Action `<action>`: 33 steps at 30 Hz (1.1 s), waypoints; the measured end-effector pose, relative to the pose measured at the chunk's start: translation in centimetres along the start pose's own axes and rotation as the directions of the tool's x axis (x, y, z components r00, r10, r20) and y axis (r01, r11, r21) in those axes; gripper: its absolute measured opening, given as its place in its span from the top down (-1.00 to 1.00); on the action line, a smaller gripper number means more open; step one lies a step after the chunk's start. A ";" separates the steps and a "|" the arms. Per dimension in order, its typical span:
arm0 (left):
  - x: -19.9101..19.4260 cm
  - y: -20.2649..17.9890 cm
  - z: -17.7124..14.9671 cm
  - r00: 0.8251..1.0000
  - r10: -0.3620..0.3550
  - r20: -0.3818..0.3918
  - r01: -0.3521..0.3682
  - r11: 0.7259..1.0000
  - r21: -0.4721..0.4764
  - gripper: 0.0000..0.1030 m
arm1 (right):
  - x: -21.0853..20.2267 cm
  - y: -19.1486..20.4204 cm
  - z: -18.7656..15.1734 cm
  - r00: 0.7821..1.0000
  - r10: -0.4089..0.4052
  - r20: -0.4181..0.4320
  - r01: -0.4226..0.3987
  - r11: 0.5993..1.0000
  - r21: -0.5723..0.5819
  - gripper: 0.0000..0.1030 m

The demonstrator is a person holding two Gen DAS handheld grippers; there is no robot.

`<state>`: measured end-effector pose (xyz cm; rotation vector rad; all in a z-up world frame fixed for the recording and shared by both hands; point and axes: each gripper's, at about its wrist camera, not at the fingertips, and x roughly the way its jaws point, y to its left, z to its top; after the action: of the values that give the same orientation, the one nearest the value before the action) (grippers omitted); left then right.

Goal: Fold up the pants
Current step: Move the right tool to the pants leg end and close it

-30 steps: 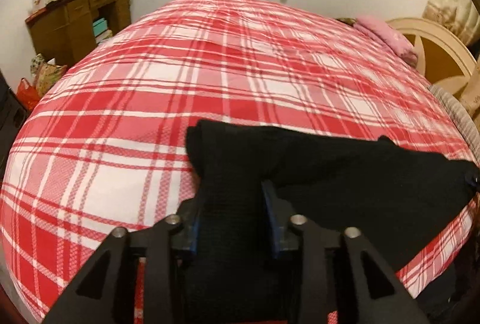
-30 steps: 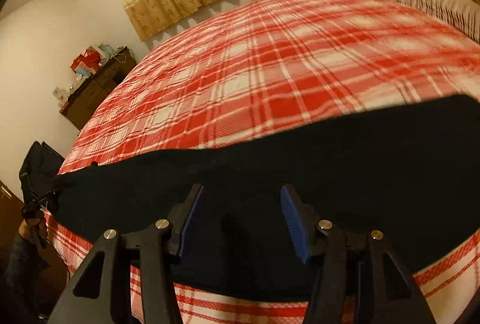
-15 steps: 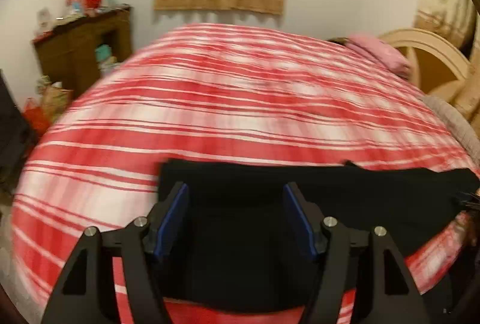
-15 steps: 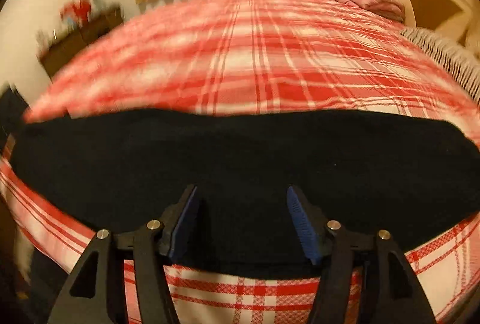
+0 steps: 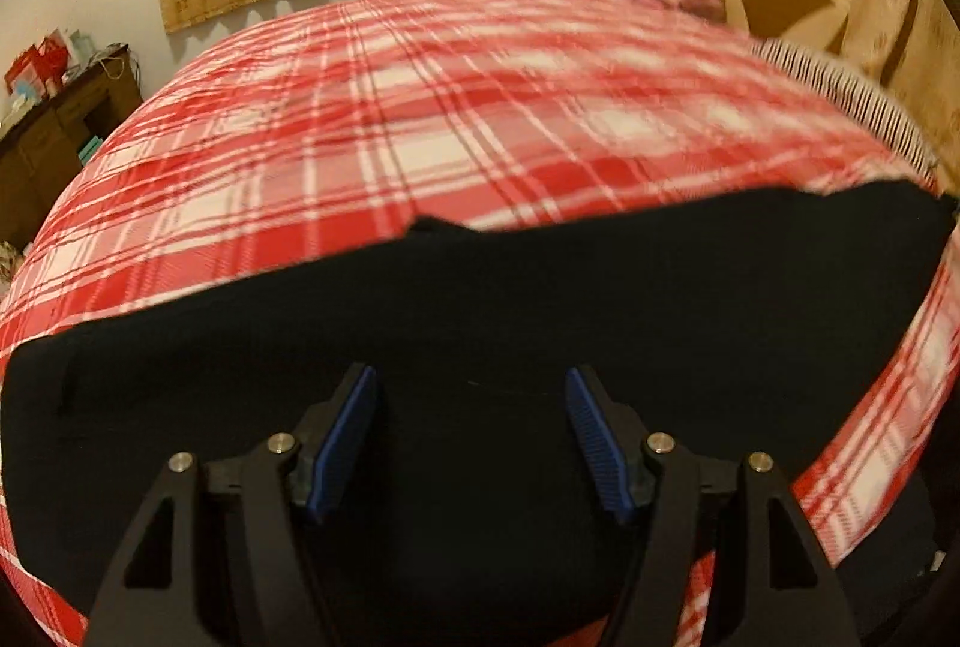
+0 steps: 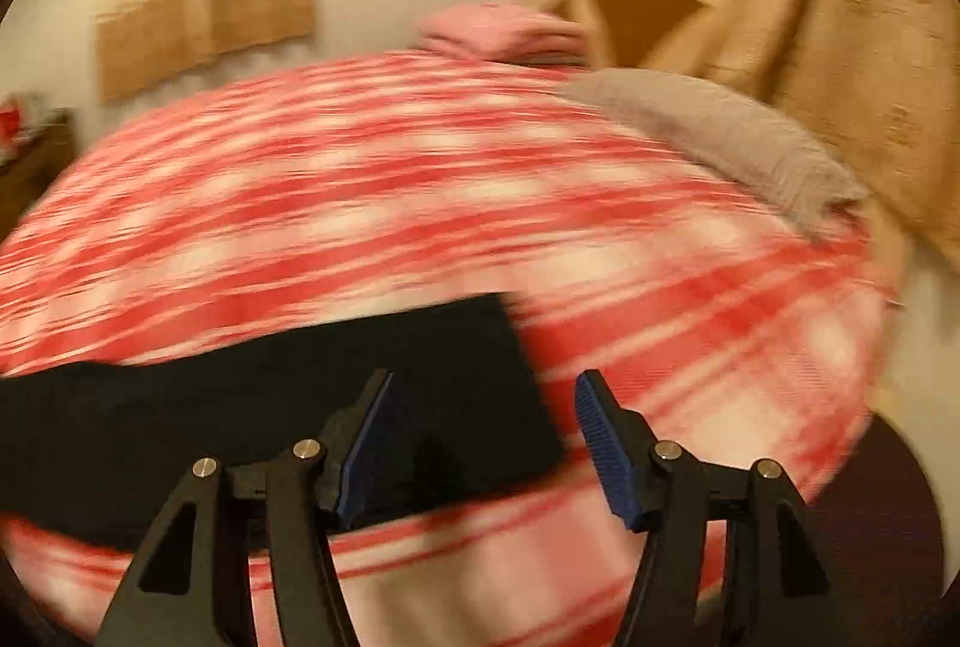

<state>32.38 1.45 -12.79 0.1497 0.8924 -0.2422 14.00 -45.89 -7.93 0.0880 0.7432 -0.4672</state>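
Left gripper [image 5: 471, 431] points downward at the bottom centre of its view, blue pads spread, nothing clamped, above the black pants [image 5: 480, 323] lying flat across the lower frame on the red plaid bedspread [image 5: 420, 119]. Right gripper [image 6: 483, 443] is likewise tilted down with jaws apart and empty; the pants' end [image 6: 420, 383] sits at lower left. That view is heavily blurred, so the grey pillow [image 6: 708, 131] at upper right is probably a pillow.

left gripper [image 5: 471, 440]: we see it low in the middle of the frame, jaws wide apart, holding nothing | right gripper [image 6: 483, 446]: low in the middle too, jaws wide apart, holding nothing
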 end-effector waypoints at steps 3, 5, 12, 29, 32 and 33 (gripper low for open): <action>0.0 -0.5 -0.2 1.000 0.018 0.007 -0.018 1.000 0.001 -0.44 | 2.6 -2.9 -0.2 0.996 0.037 -0.086 -0.031 0.997 0.069 -0.22; -0.1 -0.4 -0.2 1.000 0.017 0.003 -0.017 1.000 -0.010 -0.44 | 3.5 -4.1 -0.9 0.992 0.082 -0.099 -0.069 0.990 0.125 -0.22; 0.3 -0.7 0.0 1.000 0.023 -0.012 -0.023 1.000 -0.014 -0.50 | 3.2 -2.1 -1.5 0.996 0.087 -0.023 -0.084 0.991 0.106 -0.22; 0.6 -0.8 -0.1 1.000 0.017 -0.015 -0.018 0.999 -0.038 -0.67 | 3.5 -1.7 -1.7 0.992 0.129 -0.011 -0.128 0.989 0.072 -0.09; 0.6 -0.8 -0.1 1.000 0.014 -0.011 -0.015 0.999 -0.038 -0.68 | 3.5 -1.8 -1.7 0.990 0.138 -0.009 -0.137 0.987 0.086 0.07; 0.5 -0.8 -0.1 1.000 0.013 -0.011 -0.014 0.999 -0.038 -0.68 | 3.5 -2.0 -1.7 0.988 0.153 -0.008 -0.151 0.983 0.101 0.18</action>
<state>32.37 0.62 -13.34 0.1219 0.9055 -0.2118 14.26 -48.61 -11.39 0.2415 0.7227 -0.3581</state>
